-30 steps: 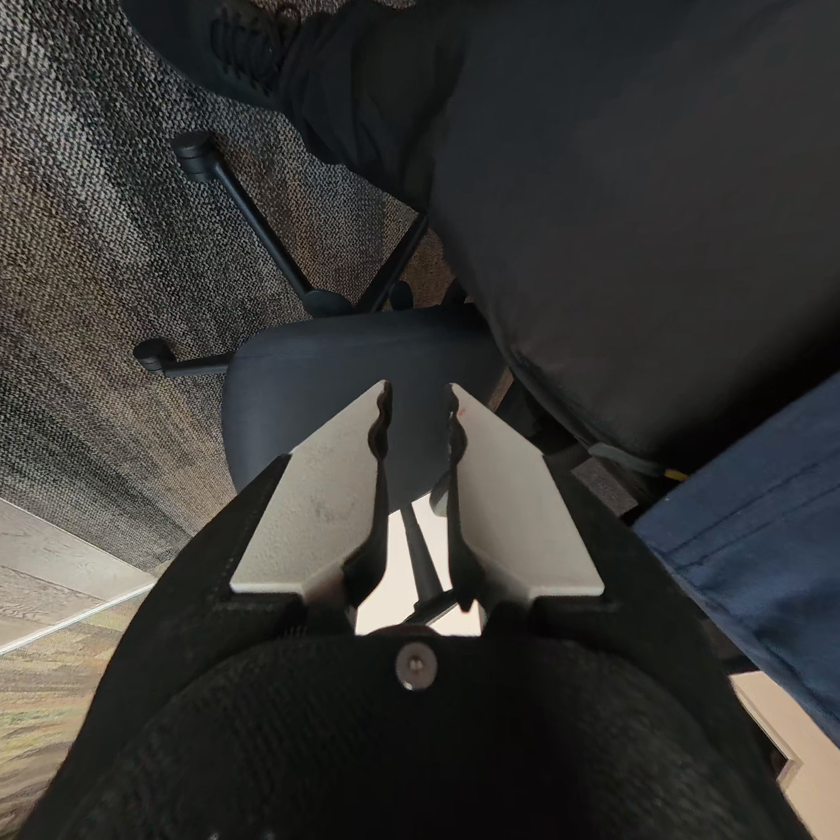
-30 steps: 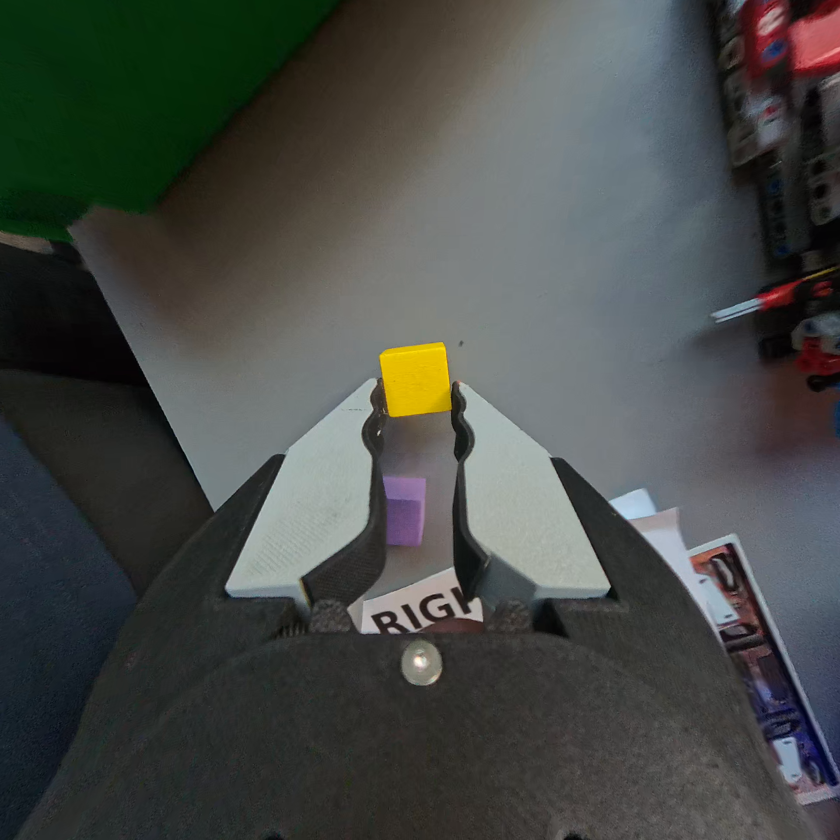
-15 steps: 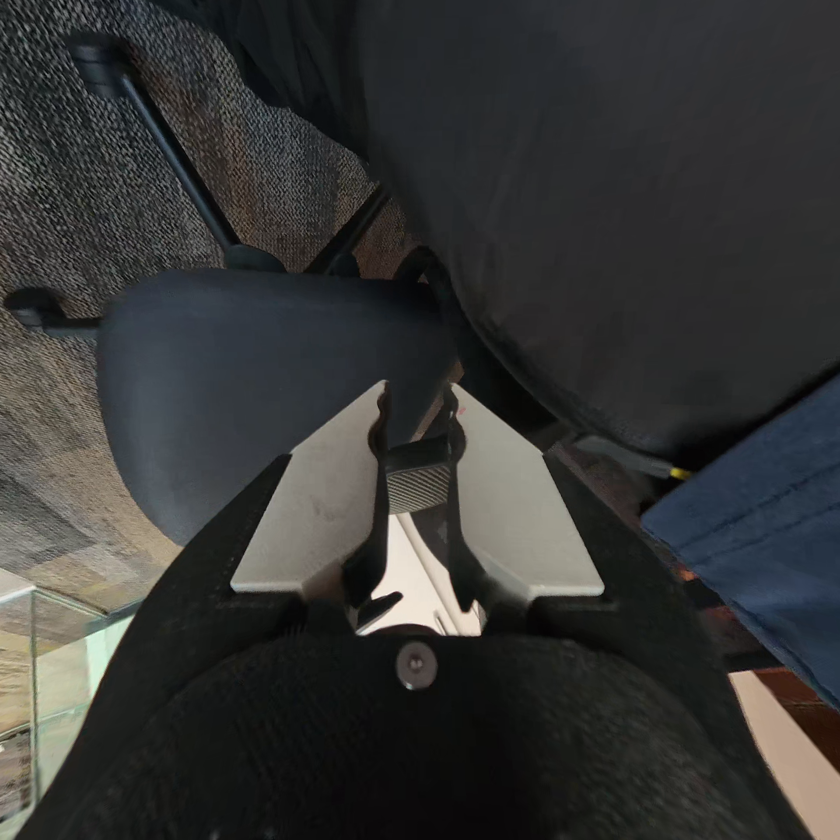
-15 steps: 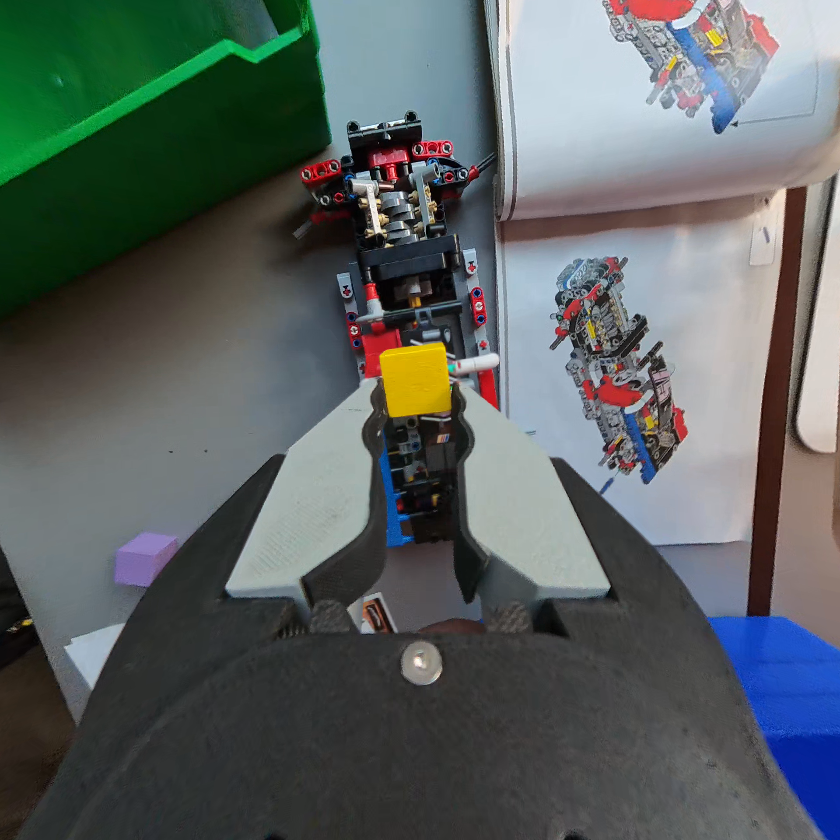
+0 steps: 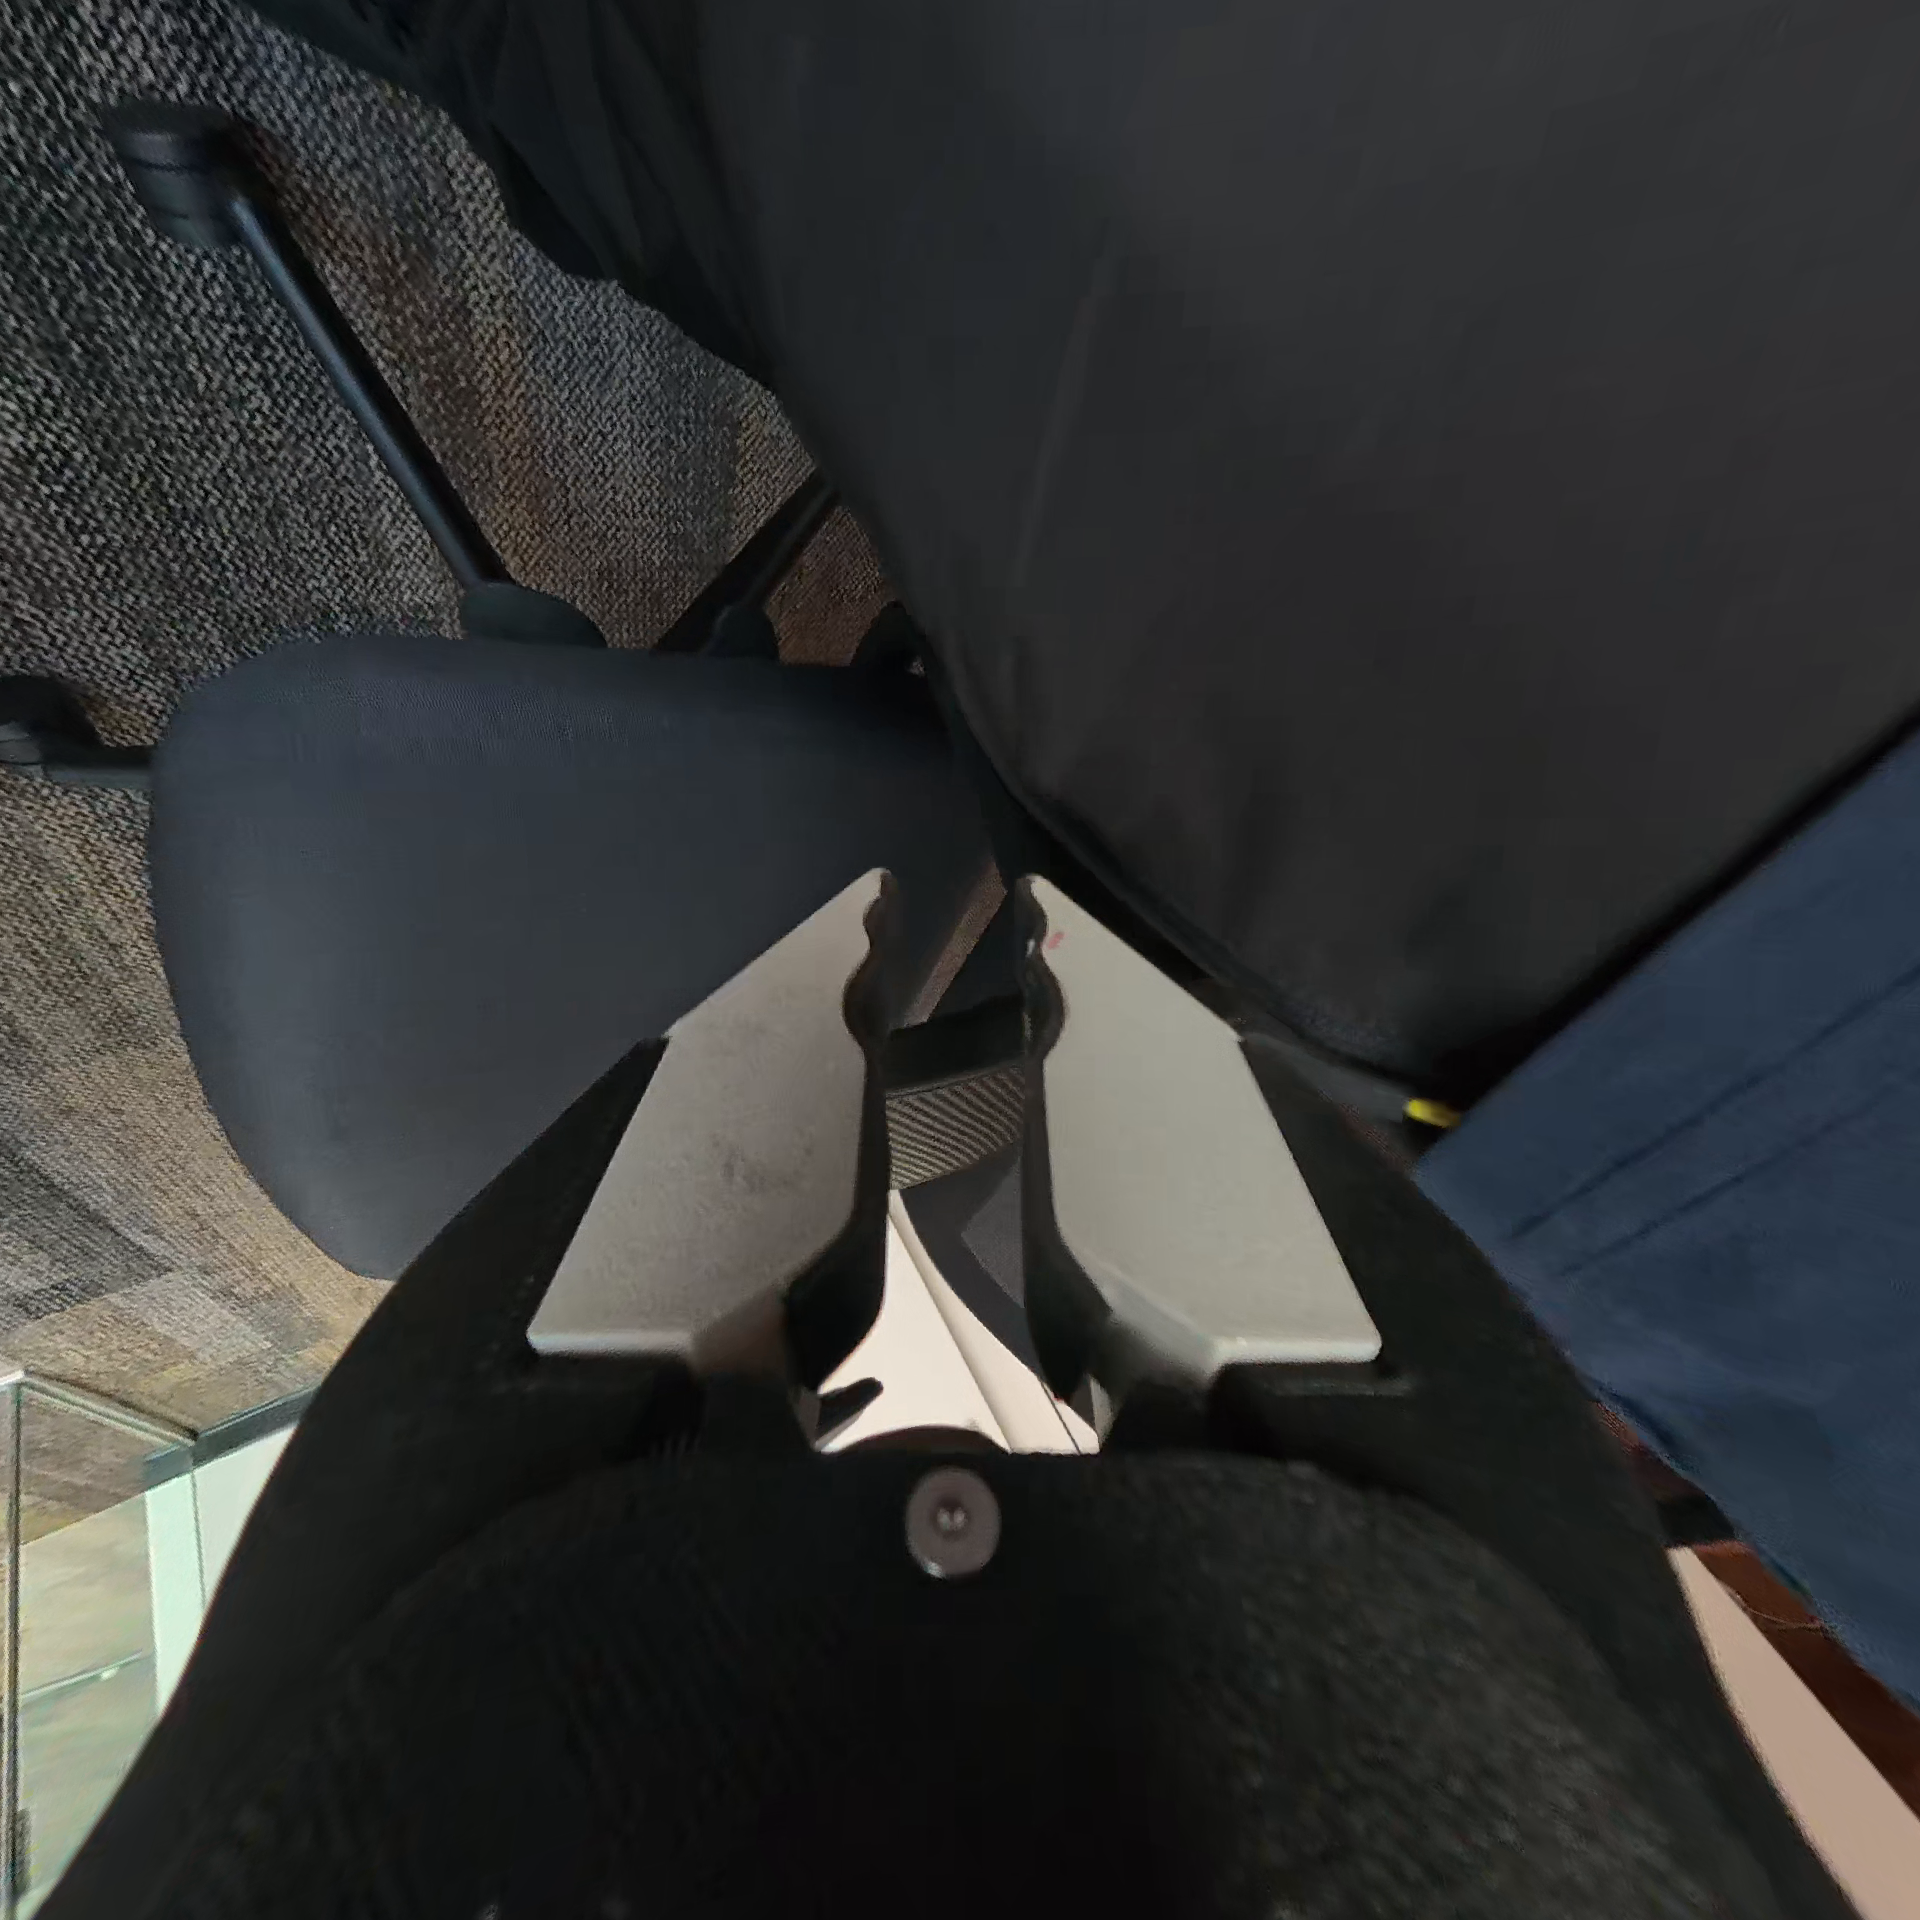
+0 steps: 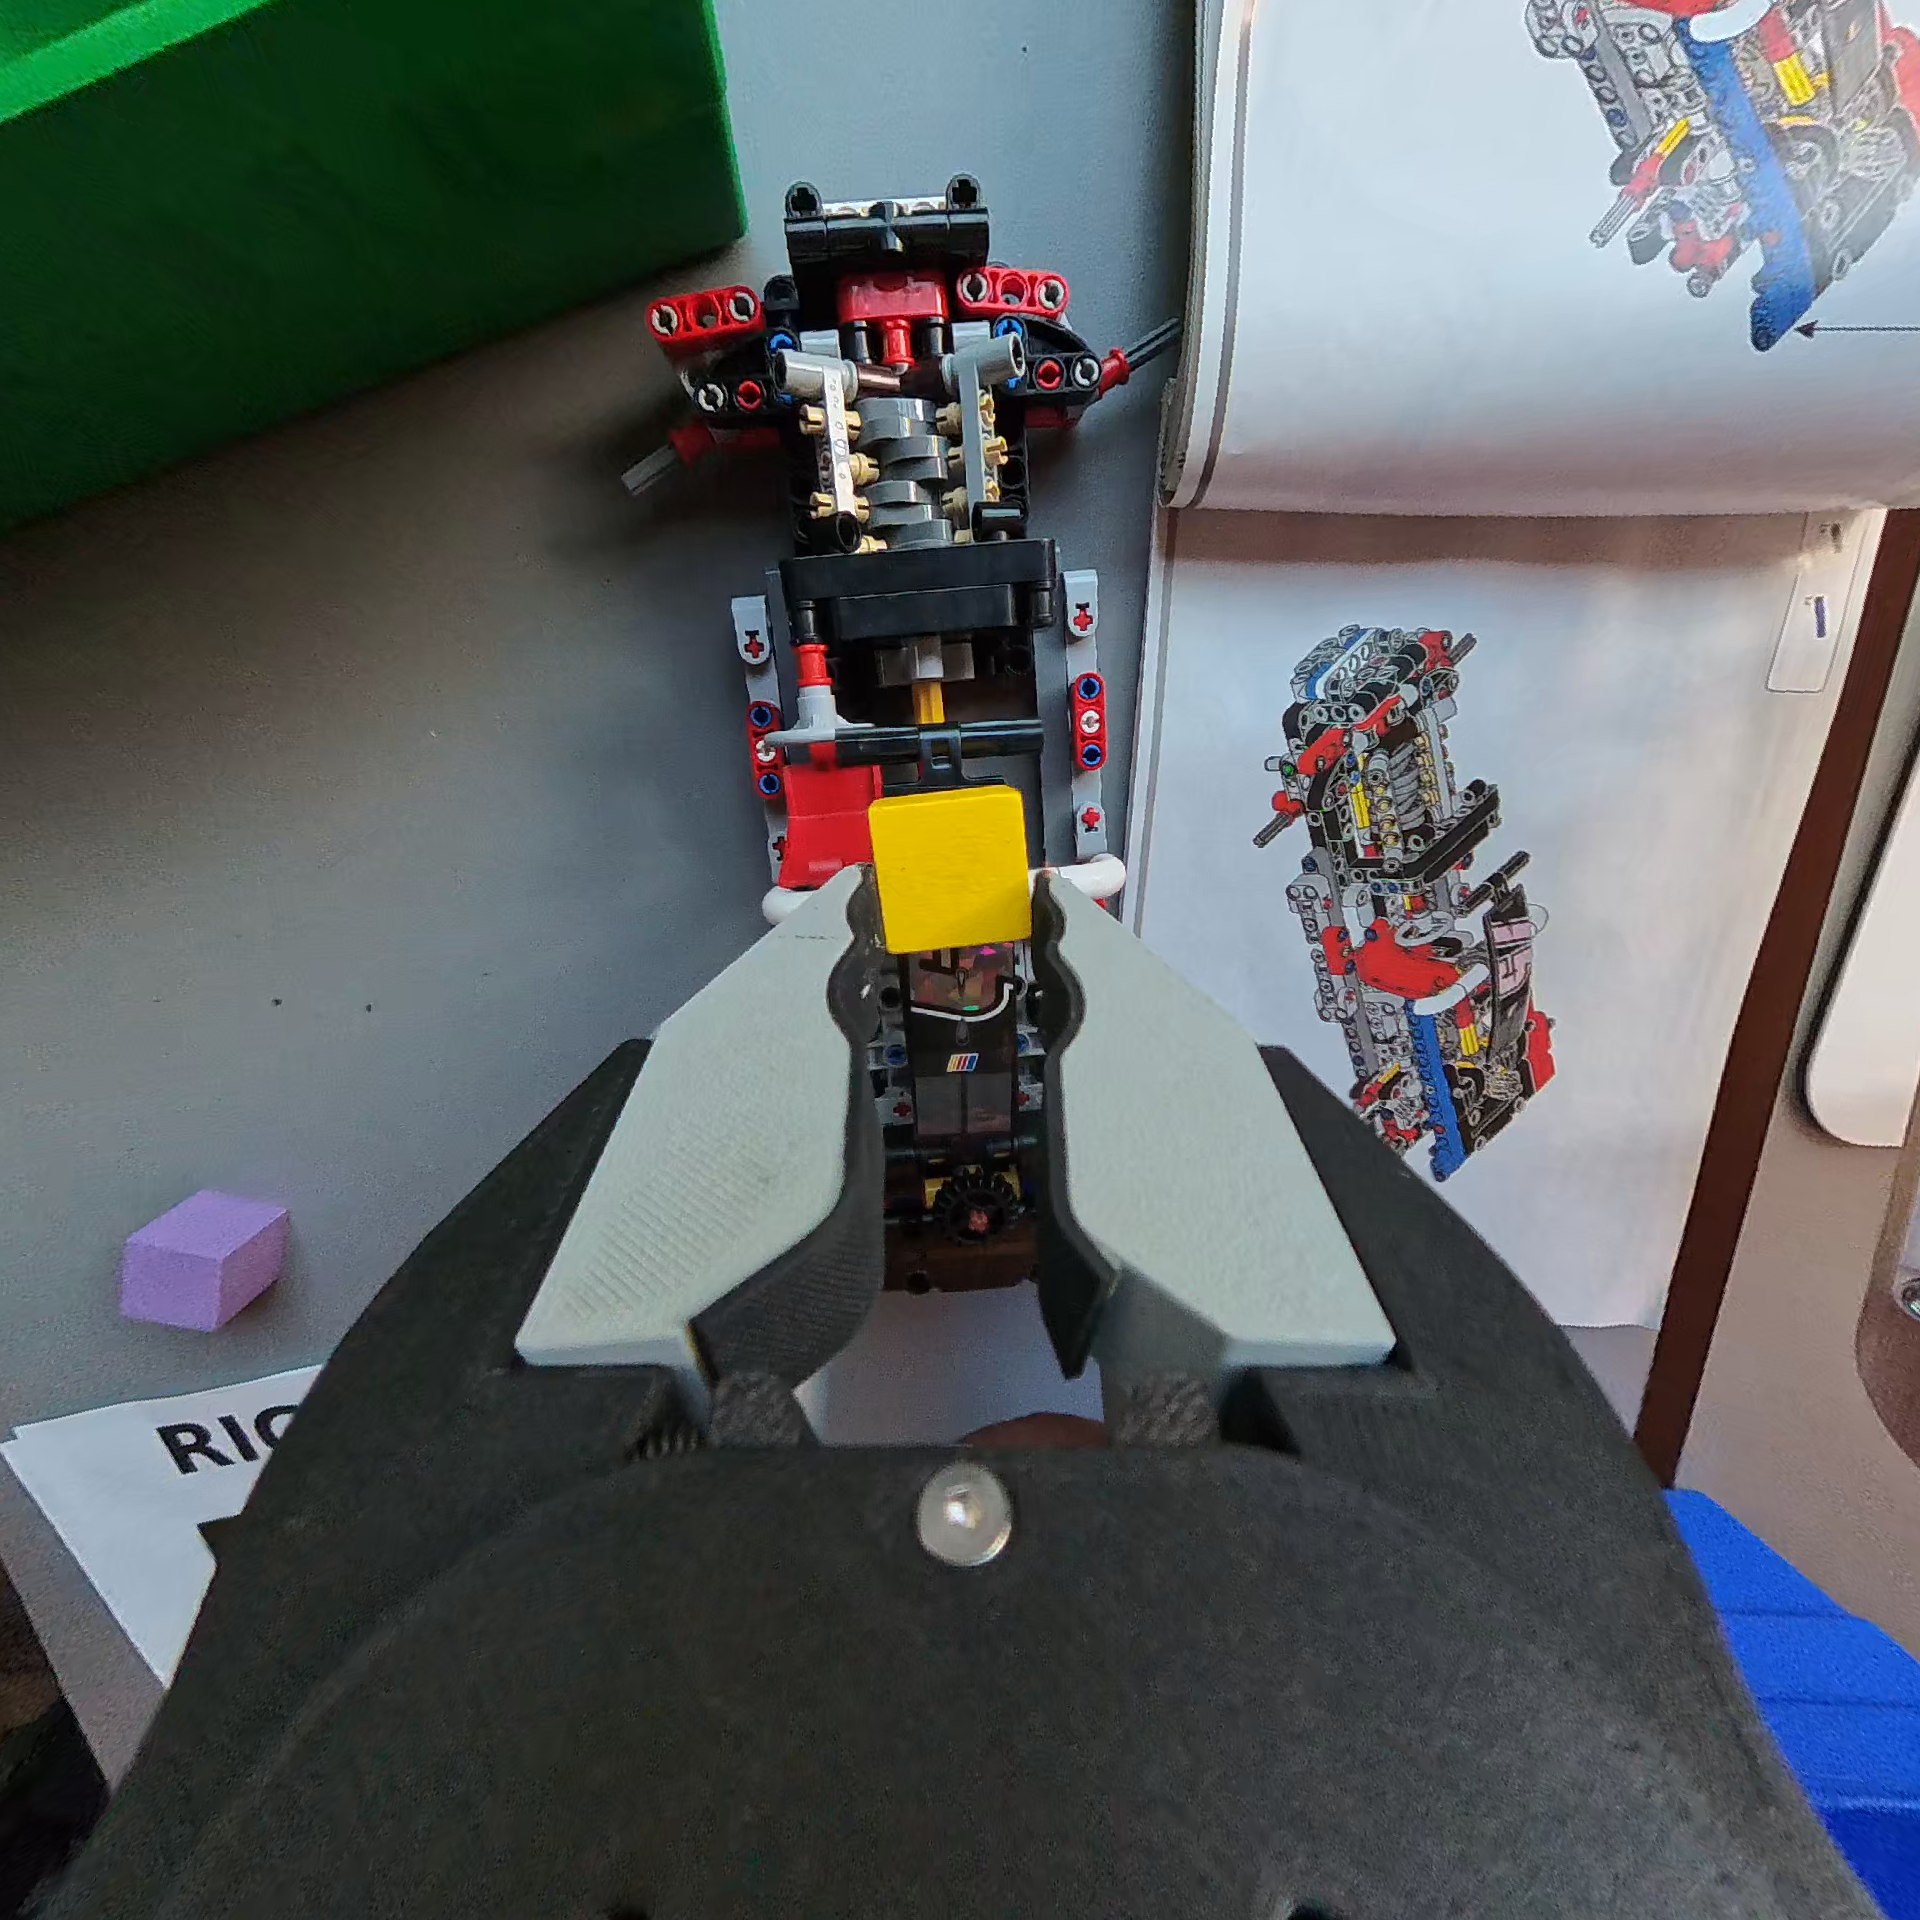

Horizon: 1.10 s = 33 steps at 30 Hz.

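Right gripper [image 6: 951, 894] is pinching a small yellow wooden cube [image 6: 948, 868] by its tips at frame centre; it could slip onto the brick-built chassis model [image 6: 914, 582] behind. Left gripper [image 5: 951, 904] is hanging parted, holding nothing.

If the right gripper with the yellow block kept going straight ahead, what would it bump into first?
Probably the brick-built car frame on the grey table. The right gripper, shut on the yellow block, points right at its middle. Depth is hard to judge here.

My two grippers [image 5: 951, 904] [image 6: 948, 894] have rough black bodies, each with one round screw [image 6: 963, 1514] at the centre. Their fingers [image 6: 727, 1122] are pale grey wedges lined with wavy black pads. I wear dark blue cloth [image 5: 1714, 1195].
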Each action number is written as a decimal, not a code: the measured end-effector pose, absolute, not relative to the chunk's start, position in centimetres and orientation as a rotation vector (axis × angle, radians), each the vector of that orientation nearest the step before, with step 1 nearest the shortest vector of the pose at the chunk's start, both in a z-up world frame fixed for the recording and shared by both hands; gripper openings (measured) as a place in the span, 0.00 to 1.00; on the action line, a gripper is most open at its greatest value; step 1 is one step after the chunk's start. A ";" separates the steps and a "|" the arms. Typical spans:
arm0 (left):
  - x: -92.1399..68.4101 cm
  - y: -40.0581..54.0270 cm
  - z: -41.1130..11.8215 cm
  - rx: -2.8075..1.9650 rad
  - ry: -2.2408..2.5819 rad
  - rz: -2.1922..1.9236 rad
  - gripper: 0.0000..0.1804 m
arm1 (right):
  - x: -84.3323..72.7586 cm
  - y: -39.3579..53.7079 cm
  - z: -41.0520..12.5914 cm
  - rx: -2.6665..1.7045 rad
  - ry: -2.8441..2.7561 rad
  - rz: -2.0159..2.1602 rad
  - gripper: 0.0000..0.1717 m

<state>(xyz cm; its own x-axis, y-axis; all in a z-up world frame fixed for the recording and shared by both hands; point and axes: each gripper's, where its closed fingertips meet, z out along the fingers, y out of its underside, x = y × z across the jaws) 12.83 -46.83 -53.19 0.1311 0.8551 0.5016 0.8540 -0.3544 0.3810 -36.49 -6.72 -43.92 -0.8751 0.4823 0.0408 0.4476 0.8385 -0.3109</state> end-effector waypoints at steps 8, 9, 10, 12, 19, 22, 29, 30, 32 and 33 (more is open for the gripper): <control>10.9 -46.5 -53.0 2.414 1.766 1.023 0.11 | -36.0 -6.0 -42.8 -0.804 -2.856 0.487 0.24; 10.9 -46.6 -53.0 2.414 1.762 1.023 0.11 | -35.6 -5.8 -42.2 -0.821 -2.835 0.509 0.25; 10.9 -46.7 -53.1 2.413 1.763 1.023 0.11 | -35.1 -5.6 -41.5 -0.848 -2.808 0.547 0.24; 11.0 -46.8 -53.2 2.406 1.772 1.028 0.11 | -32.9 -5.3 -40.4 -0.956 -2.762 0.657 0.24; 12.5 -47.3 -53.9 2.366 1.731 1.081 0.11 | -17.5 -4.3 -44.1 -1.189 -2.834 0.689 0.24; 12.8 -47.7 -54.1 2.377 1.656 1.093 0.11 | -12.5 -4.7 -47.0 -1.214 -2.906 0.580 0.24; 9.8 -47.8 -53.7 2.461 1.608 1.034 0.11 | -10.9 -6.6 -49.6 -1.220 -2.896 0.536 0.22; 9.4 -47.7 -53.6 2.475 1.605 1.025 0.11 | -11.0 -6.5 -50.0 -1.228 -2.894 0.521 0.21; 8.8 -47.5 -53.5 2.500 1.597 1.012 0.11 | -10.9 -6.2 -50.9 -1.231 -2.912 0.476 0.18; 8.6 -47.3 -53.5 2.509 1.595 1.008 0.11 | -11.0 -6.3 -50.9 -1.224 -2.910 0.484 0.16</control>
<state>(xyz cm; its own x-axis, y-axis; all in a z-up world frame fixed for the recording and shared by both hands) 8.62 -47.34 -53.46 0.2776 0.8126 0.5124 0.8114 -0.4839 0.3279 -11.02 -6.27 -50.87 -0.7052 0.6898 -0.1637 0.7057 0.6607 -0.2558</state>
